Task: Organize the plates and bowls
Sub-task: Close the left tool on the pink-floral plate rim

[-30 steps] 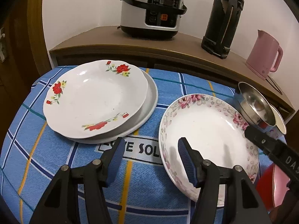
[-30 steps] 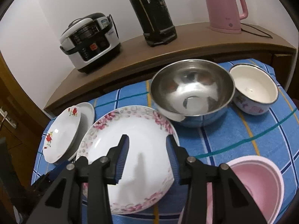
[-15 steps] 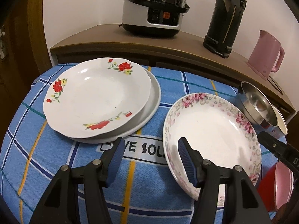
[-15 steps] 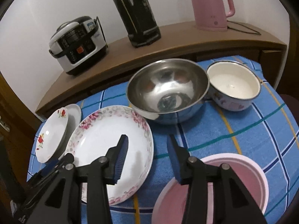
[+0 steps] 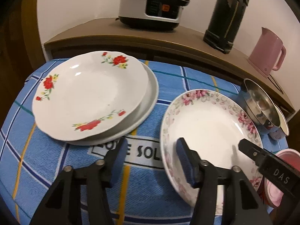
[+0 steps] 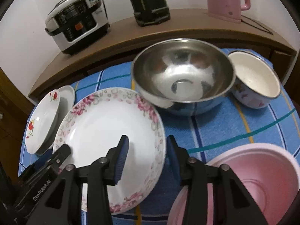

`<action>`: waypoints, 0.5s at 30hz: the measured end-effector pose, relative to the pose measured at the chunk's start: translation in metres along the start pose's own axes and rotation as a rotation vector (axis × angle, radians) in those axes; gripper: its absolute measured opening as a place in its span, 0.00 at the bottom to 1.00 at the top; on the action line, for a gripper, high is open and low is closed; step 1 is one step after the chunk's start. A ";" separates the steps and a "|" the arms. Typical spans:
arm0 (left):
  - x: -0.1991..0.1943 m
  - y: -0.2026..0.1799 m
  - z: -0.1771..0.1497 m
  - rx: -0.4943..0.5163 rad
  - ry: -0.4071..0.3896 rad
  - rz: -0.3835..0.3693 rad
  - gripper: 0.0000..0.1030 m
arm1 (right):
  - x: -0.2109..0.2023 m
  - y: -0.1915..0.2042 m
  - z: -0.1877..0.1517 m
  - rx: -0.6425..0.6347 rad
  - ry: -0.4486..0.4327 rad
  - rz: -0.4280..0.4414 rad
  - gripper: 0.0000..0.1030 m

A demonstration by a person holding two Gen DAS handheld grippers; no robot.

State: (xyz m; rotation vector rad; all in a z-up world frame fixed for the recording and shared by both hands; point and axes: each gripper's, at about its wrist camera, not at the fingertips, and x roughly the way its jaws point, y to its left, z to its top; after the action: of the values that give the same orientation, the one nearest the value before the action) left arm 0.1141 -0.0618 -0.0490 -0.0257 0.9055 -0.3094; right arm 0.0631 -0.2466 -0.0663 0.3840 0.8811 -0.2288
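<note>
A pink-flowered plate (image 5: 210, 129) (image 6: 105, 129) lies on the blue checked cloth. My left gripper (image 5: 150, 159) is open, its jaws astride the plate's left rim. My right gripper (image 6: 147, 155) is open, its jaws astride the plate's right rim. A red-flowered plate (image 5: 88, 95) (image 6: 43, 120) sits on a plain white plate (image 5: 150, 93) at the left. A steel bowl (image 6: 183, 78), an enamel bowl (image 6: 256, 80) and a pink bowl (image 6: 249, 185) stand to the right.
A wooden shelf (image 5: 168, 39) behind the table carries a rice cooker (image 5: 153, 3), a black thermos (image 5: 226, 15) and a pink kettle (image 5: 266, 50). The table's left edge drops off by a wooden cabinet.
My right gripper has swung back left and closer, its jaws now around the pink-flowered plate's right rim. My left gripper has edged forward at the plate's left rim.
</note>
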 end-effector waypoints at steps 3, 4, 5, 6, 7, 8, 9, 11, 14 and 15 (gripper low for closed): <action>0.001 -0.003 0.001 0.012 -0.003 -0.019 0.43 | 0.001 0.000 -0.001 0.000 -0.011 0.003 0.39; 0.001 -0.004 0.002 0.010 -0.003 -0.033 0.40 | 0.001 -0.001 -0.001 0.004 -0.011 0.005 0.36; 0.001 -0.005 0.003 0.008 -0.004 -0.043 0.32 | 0.001 -0.002 -0.001 0.005 -0.009 0.005 0.34; 0.001 -0.007 0.004 0.011 -0.003 -0.061 0.23 | 0.002 -0.002 0.000 0.003 -0.009 0.001 0.32; 0.002 -0.010 0.004 0.022 -0.002 -0.065 0.23 | 0.002 -0.002 0.000 -0.001 -0.010 -0.002 0.30; 0.001 -0.011 0.004 0.028 -0.013 -0.054 0.23 | 0.001 -0.001 -0.001 -0.011 -0.014 -0.009 0.29; 0.001 -0.011 0.004 0.026 -0.016 -0.056 0.23 | 0.001 -0.001 -0.001 -0.019 -0.015 -0.014 0.29; 0.001 -0.008 0.005 0.010 -0.014 -0.078 0.23 | 0.001 -0.001 -0.002 -0.028 -0.017 -0.011 0.29; -0.005 -0.005 0.007 0.007 -0.027 -0.086 0.23 | -0.005 0.001 -0.003 -0.036 -0.032 0.005 0.29; -0.009 -0.005 0.007 0.011 -0.039 -0.082 0.23 | -0.007 0.002 -0.004 -0.041 -0.040 0.010 0.29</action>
State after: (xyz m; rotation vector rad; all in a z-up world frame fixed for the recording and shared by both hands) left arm 0.1135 -0.0649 -0.0370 -0.0589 0.8653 -0.3892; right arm 0.0569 -0.2426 -0.0621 0.3448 0.8426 -0.2087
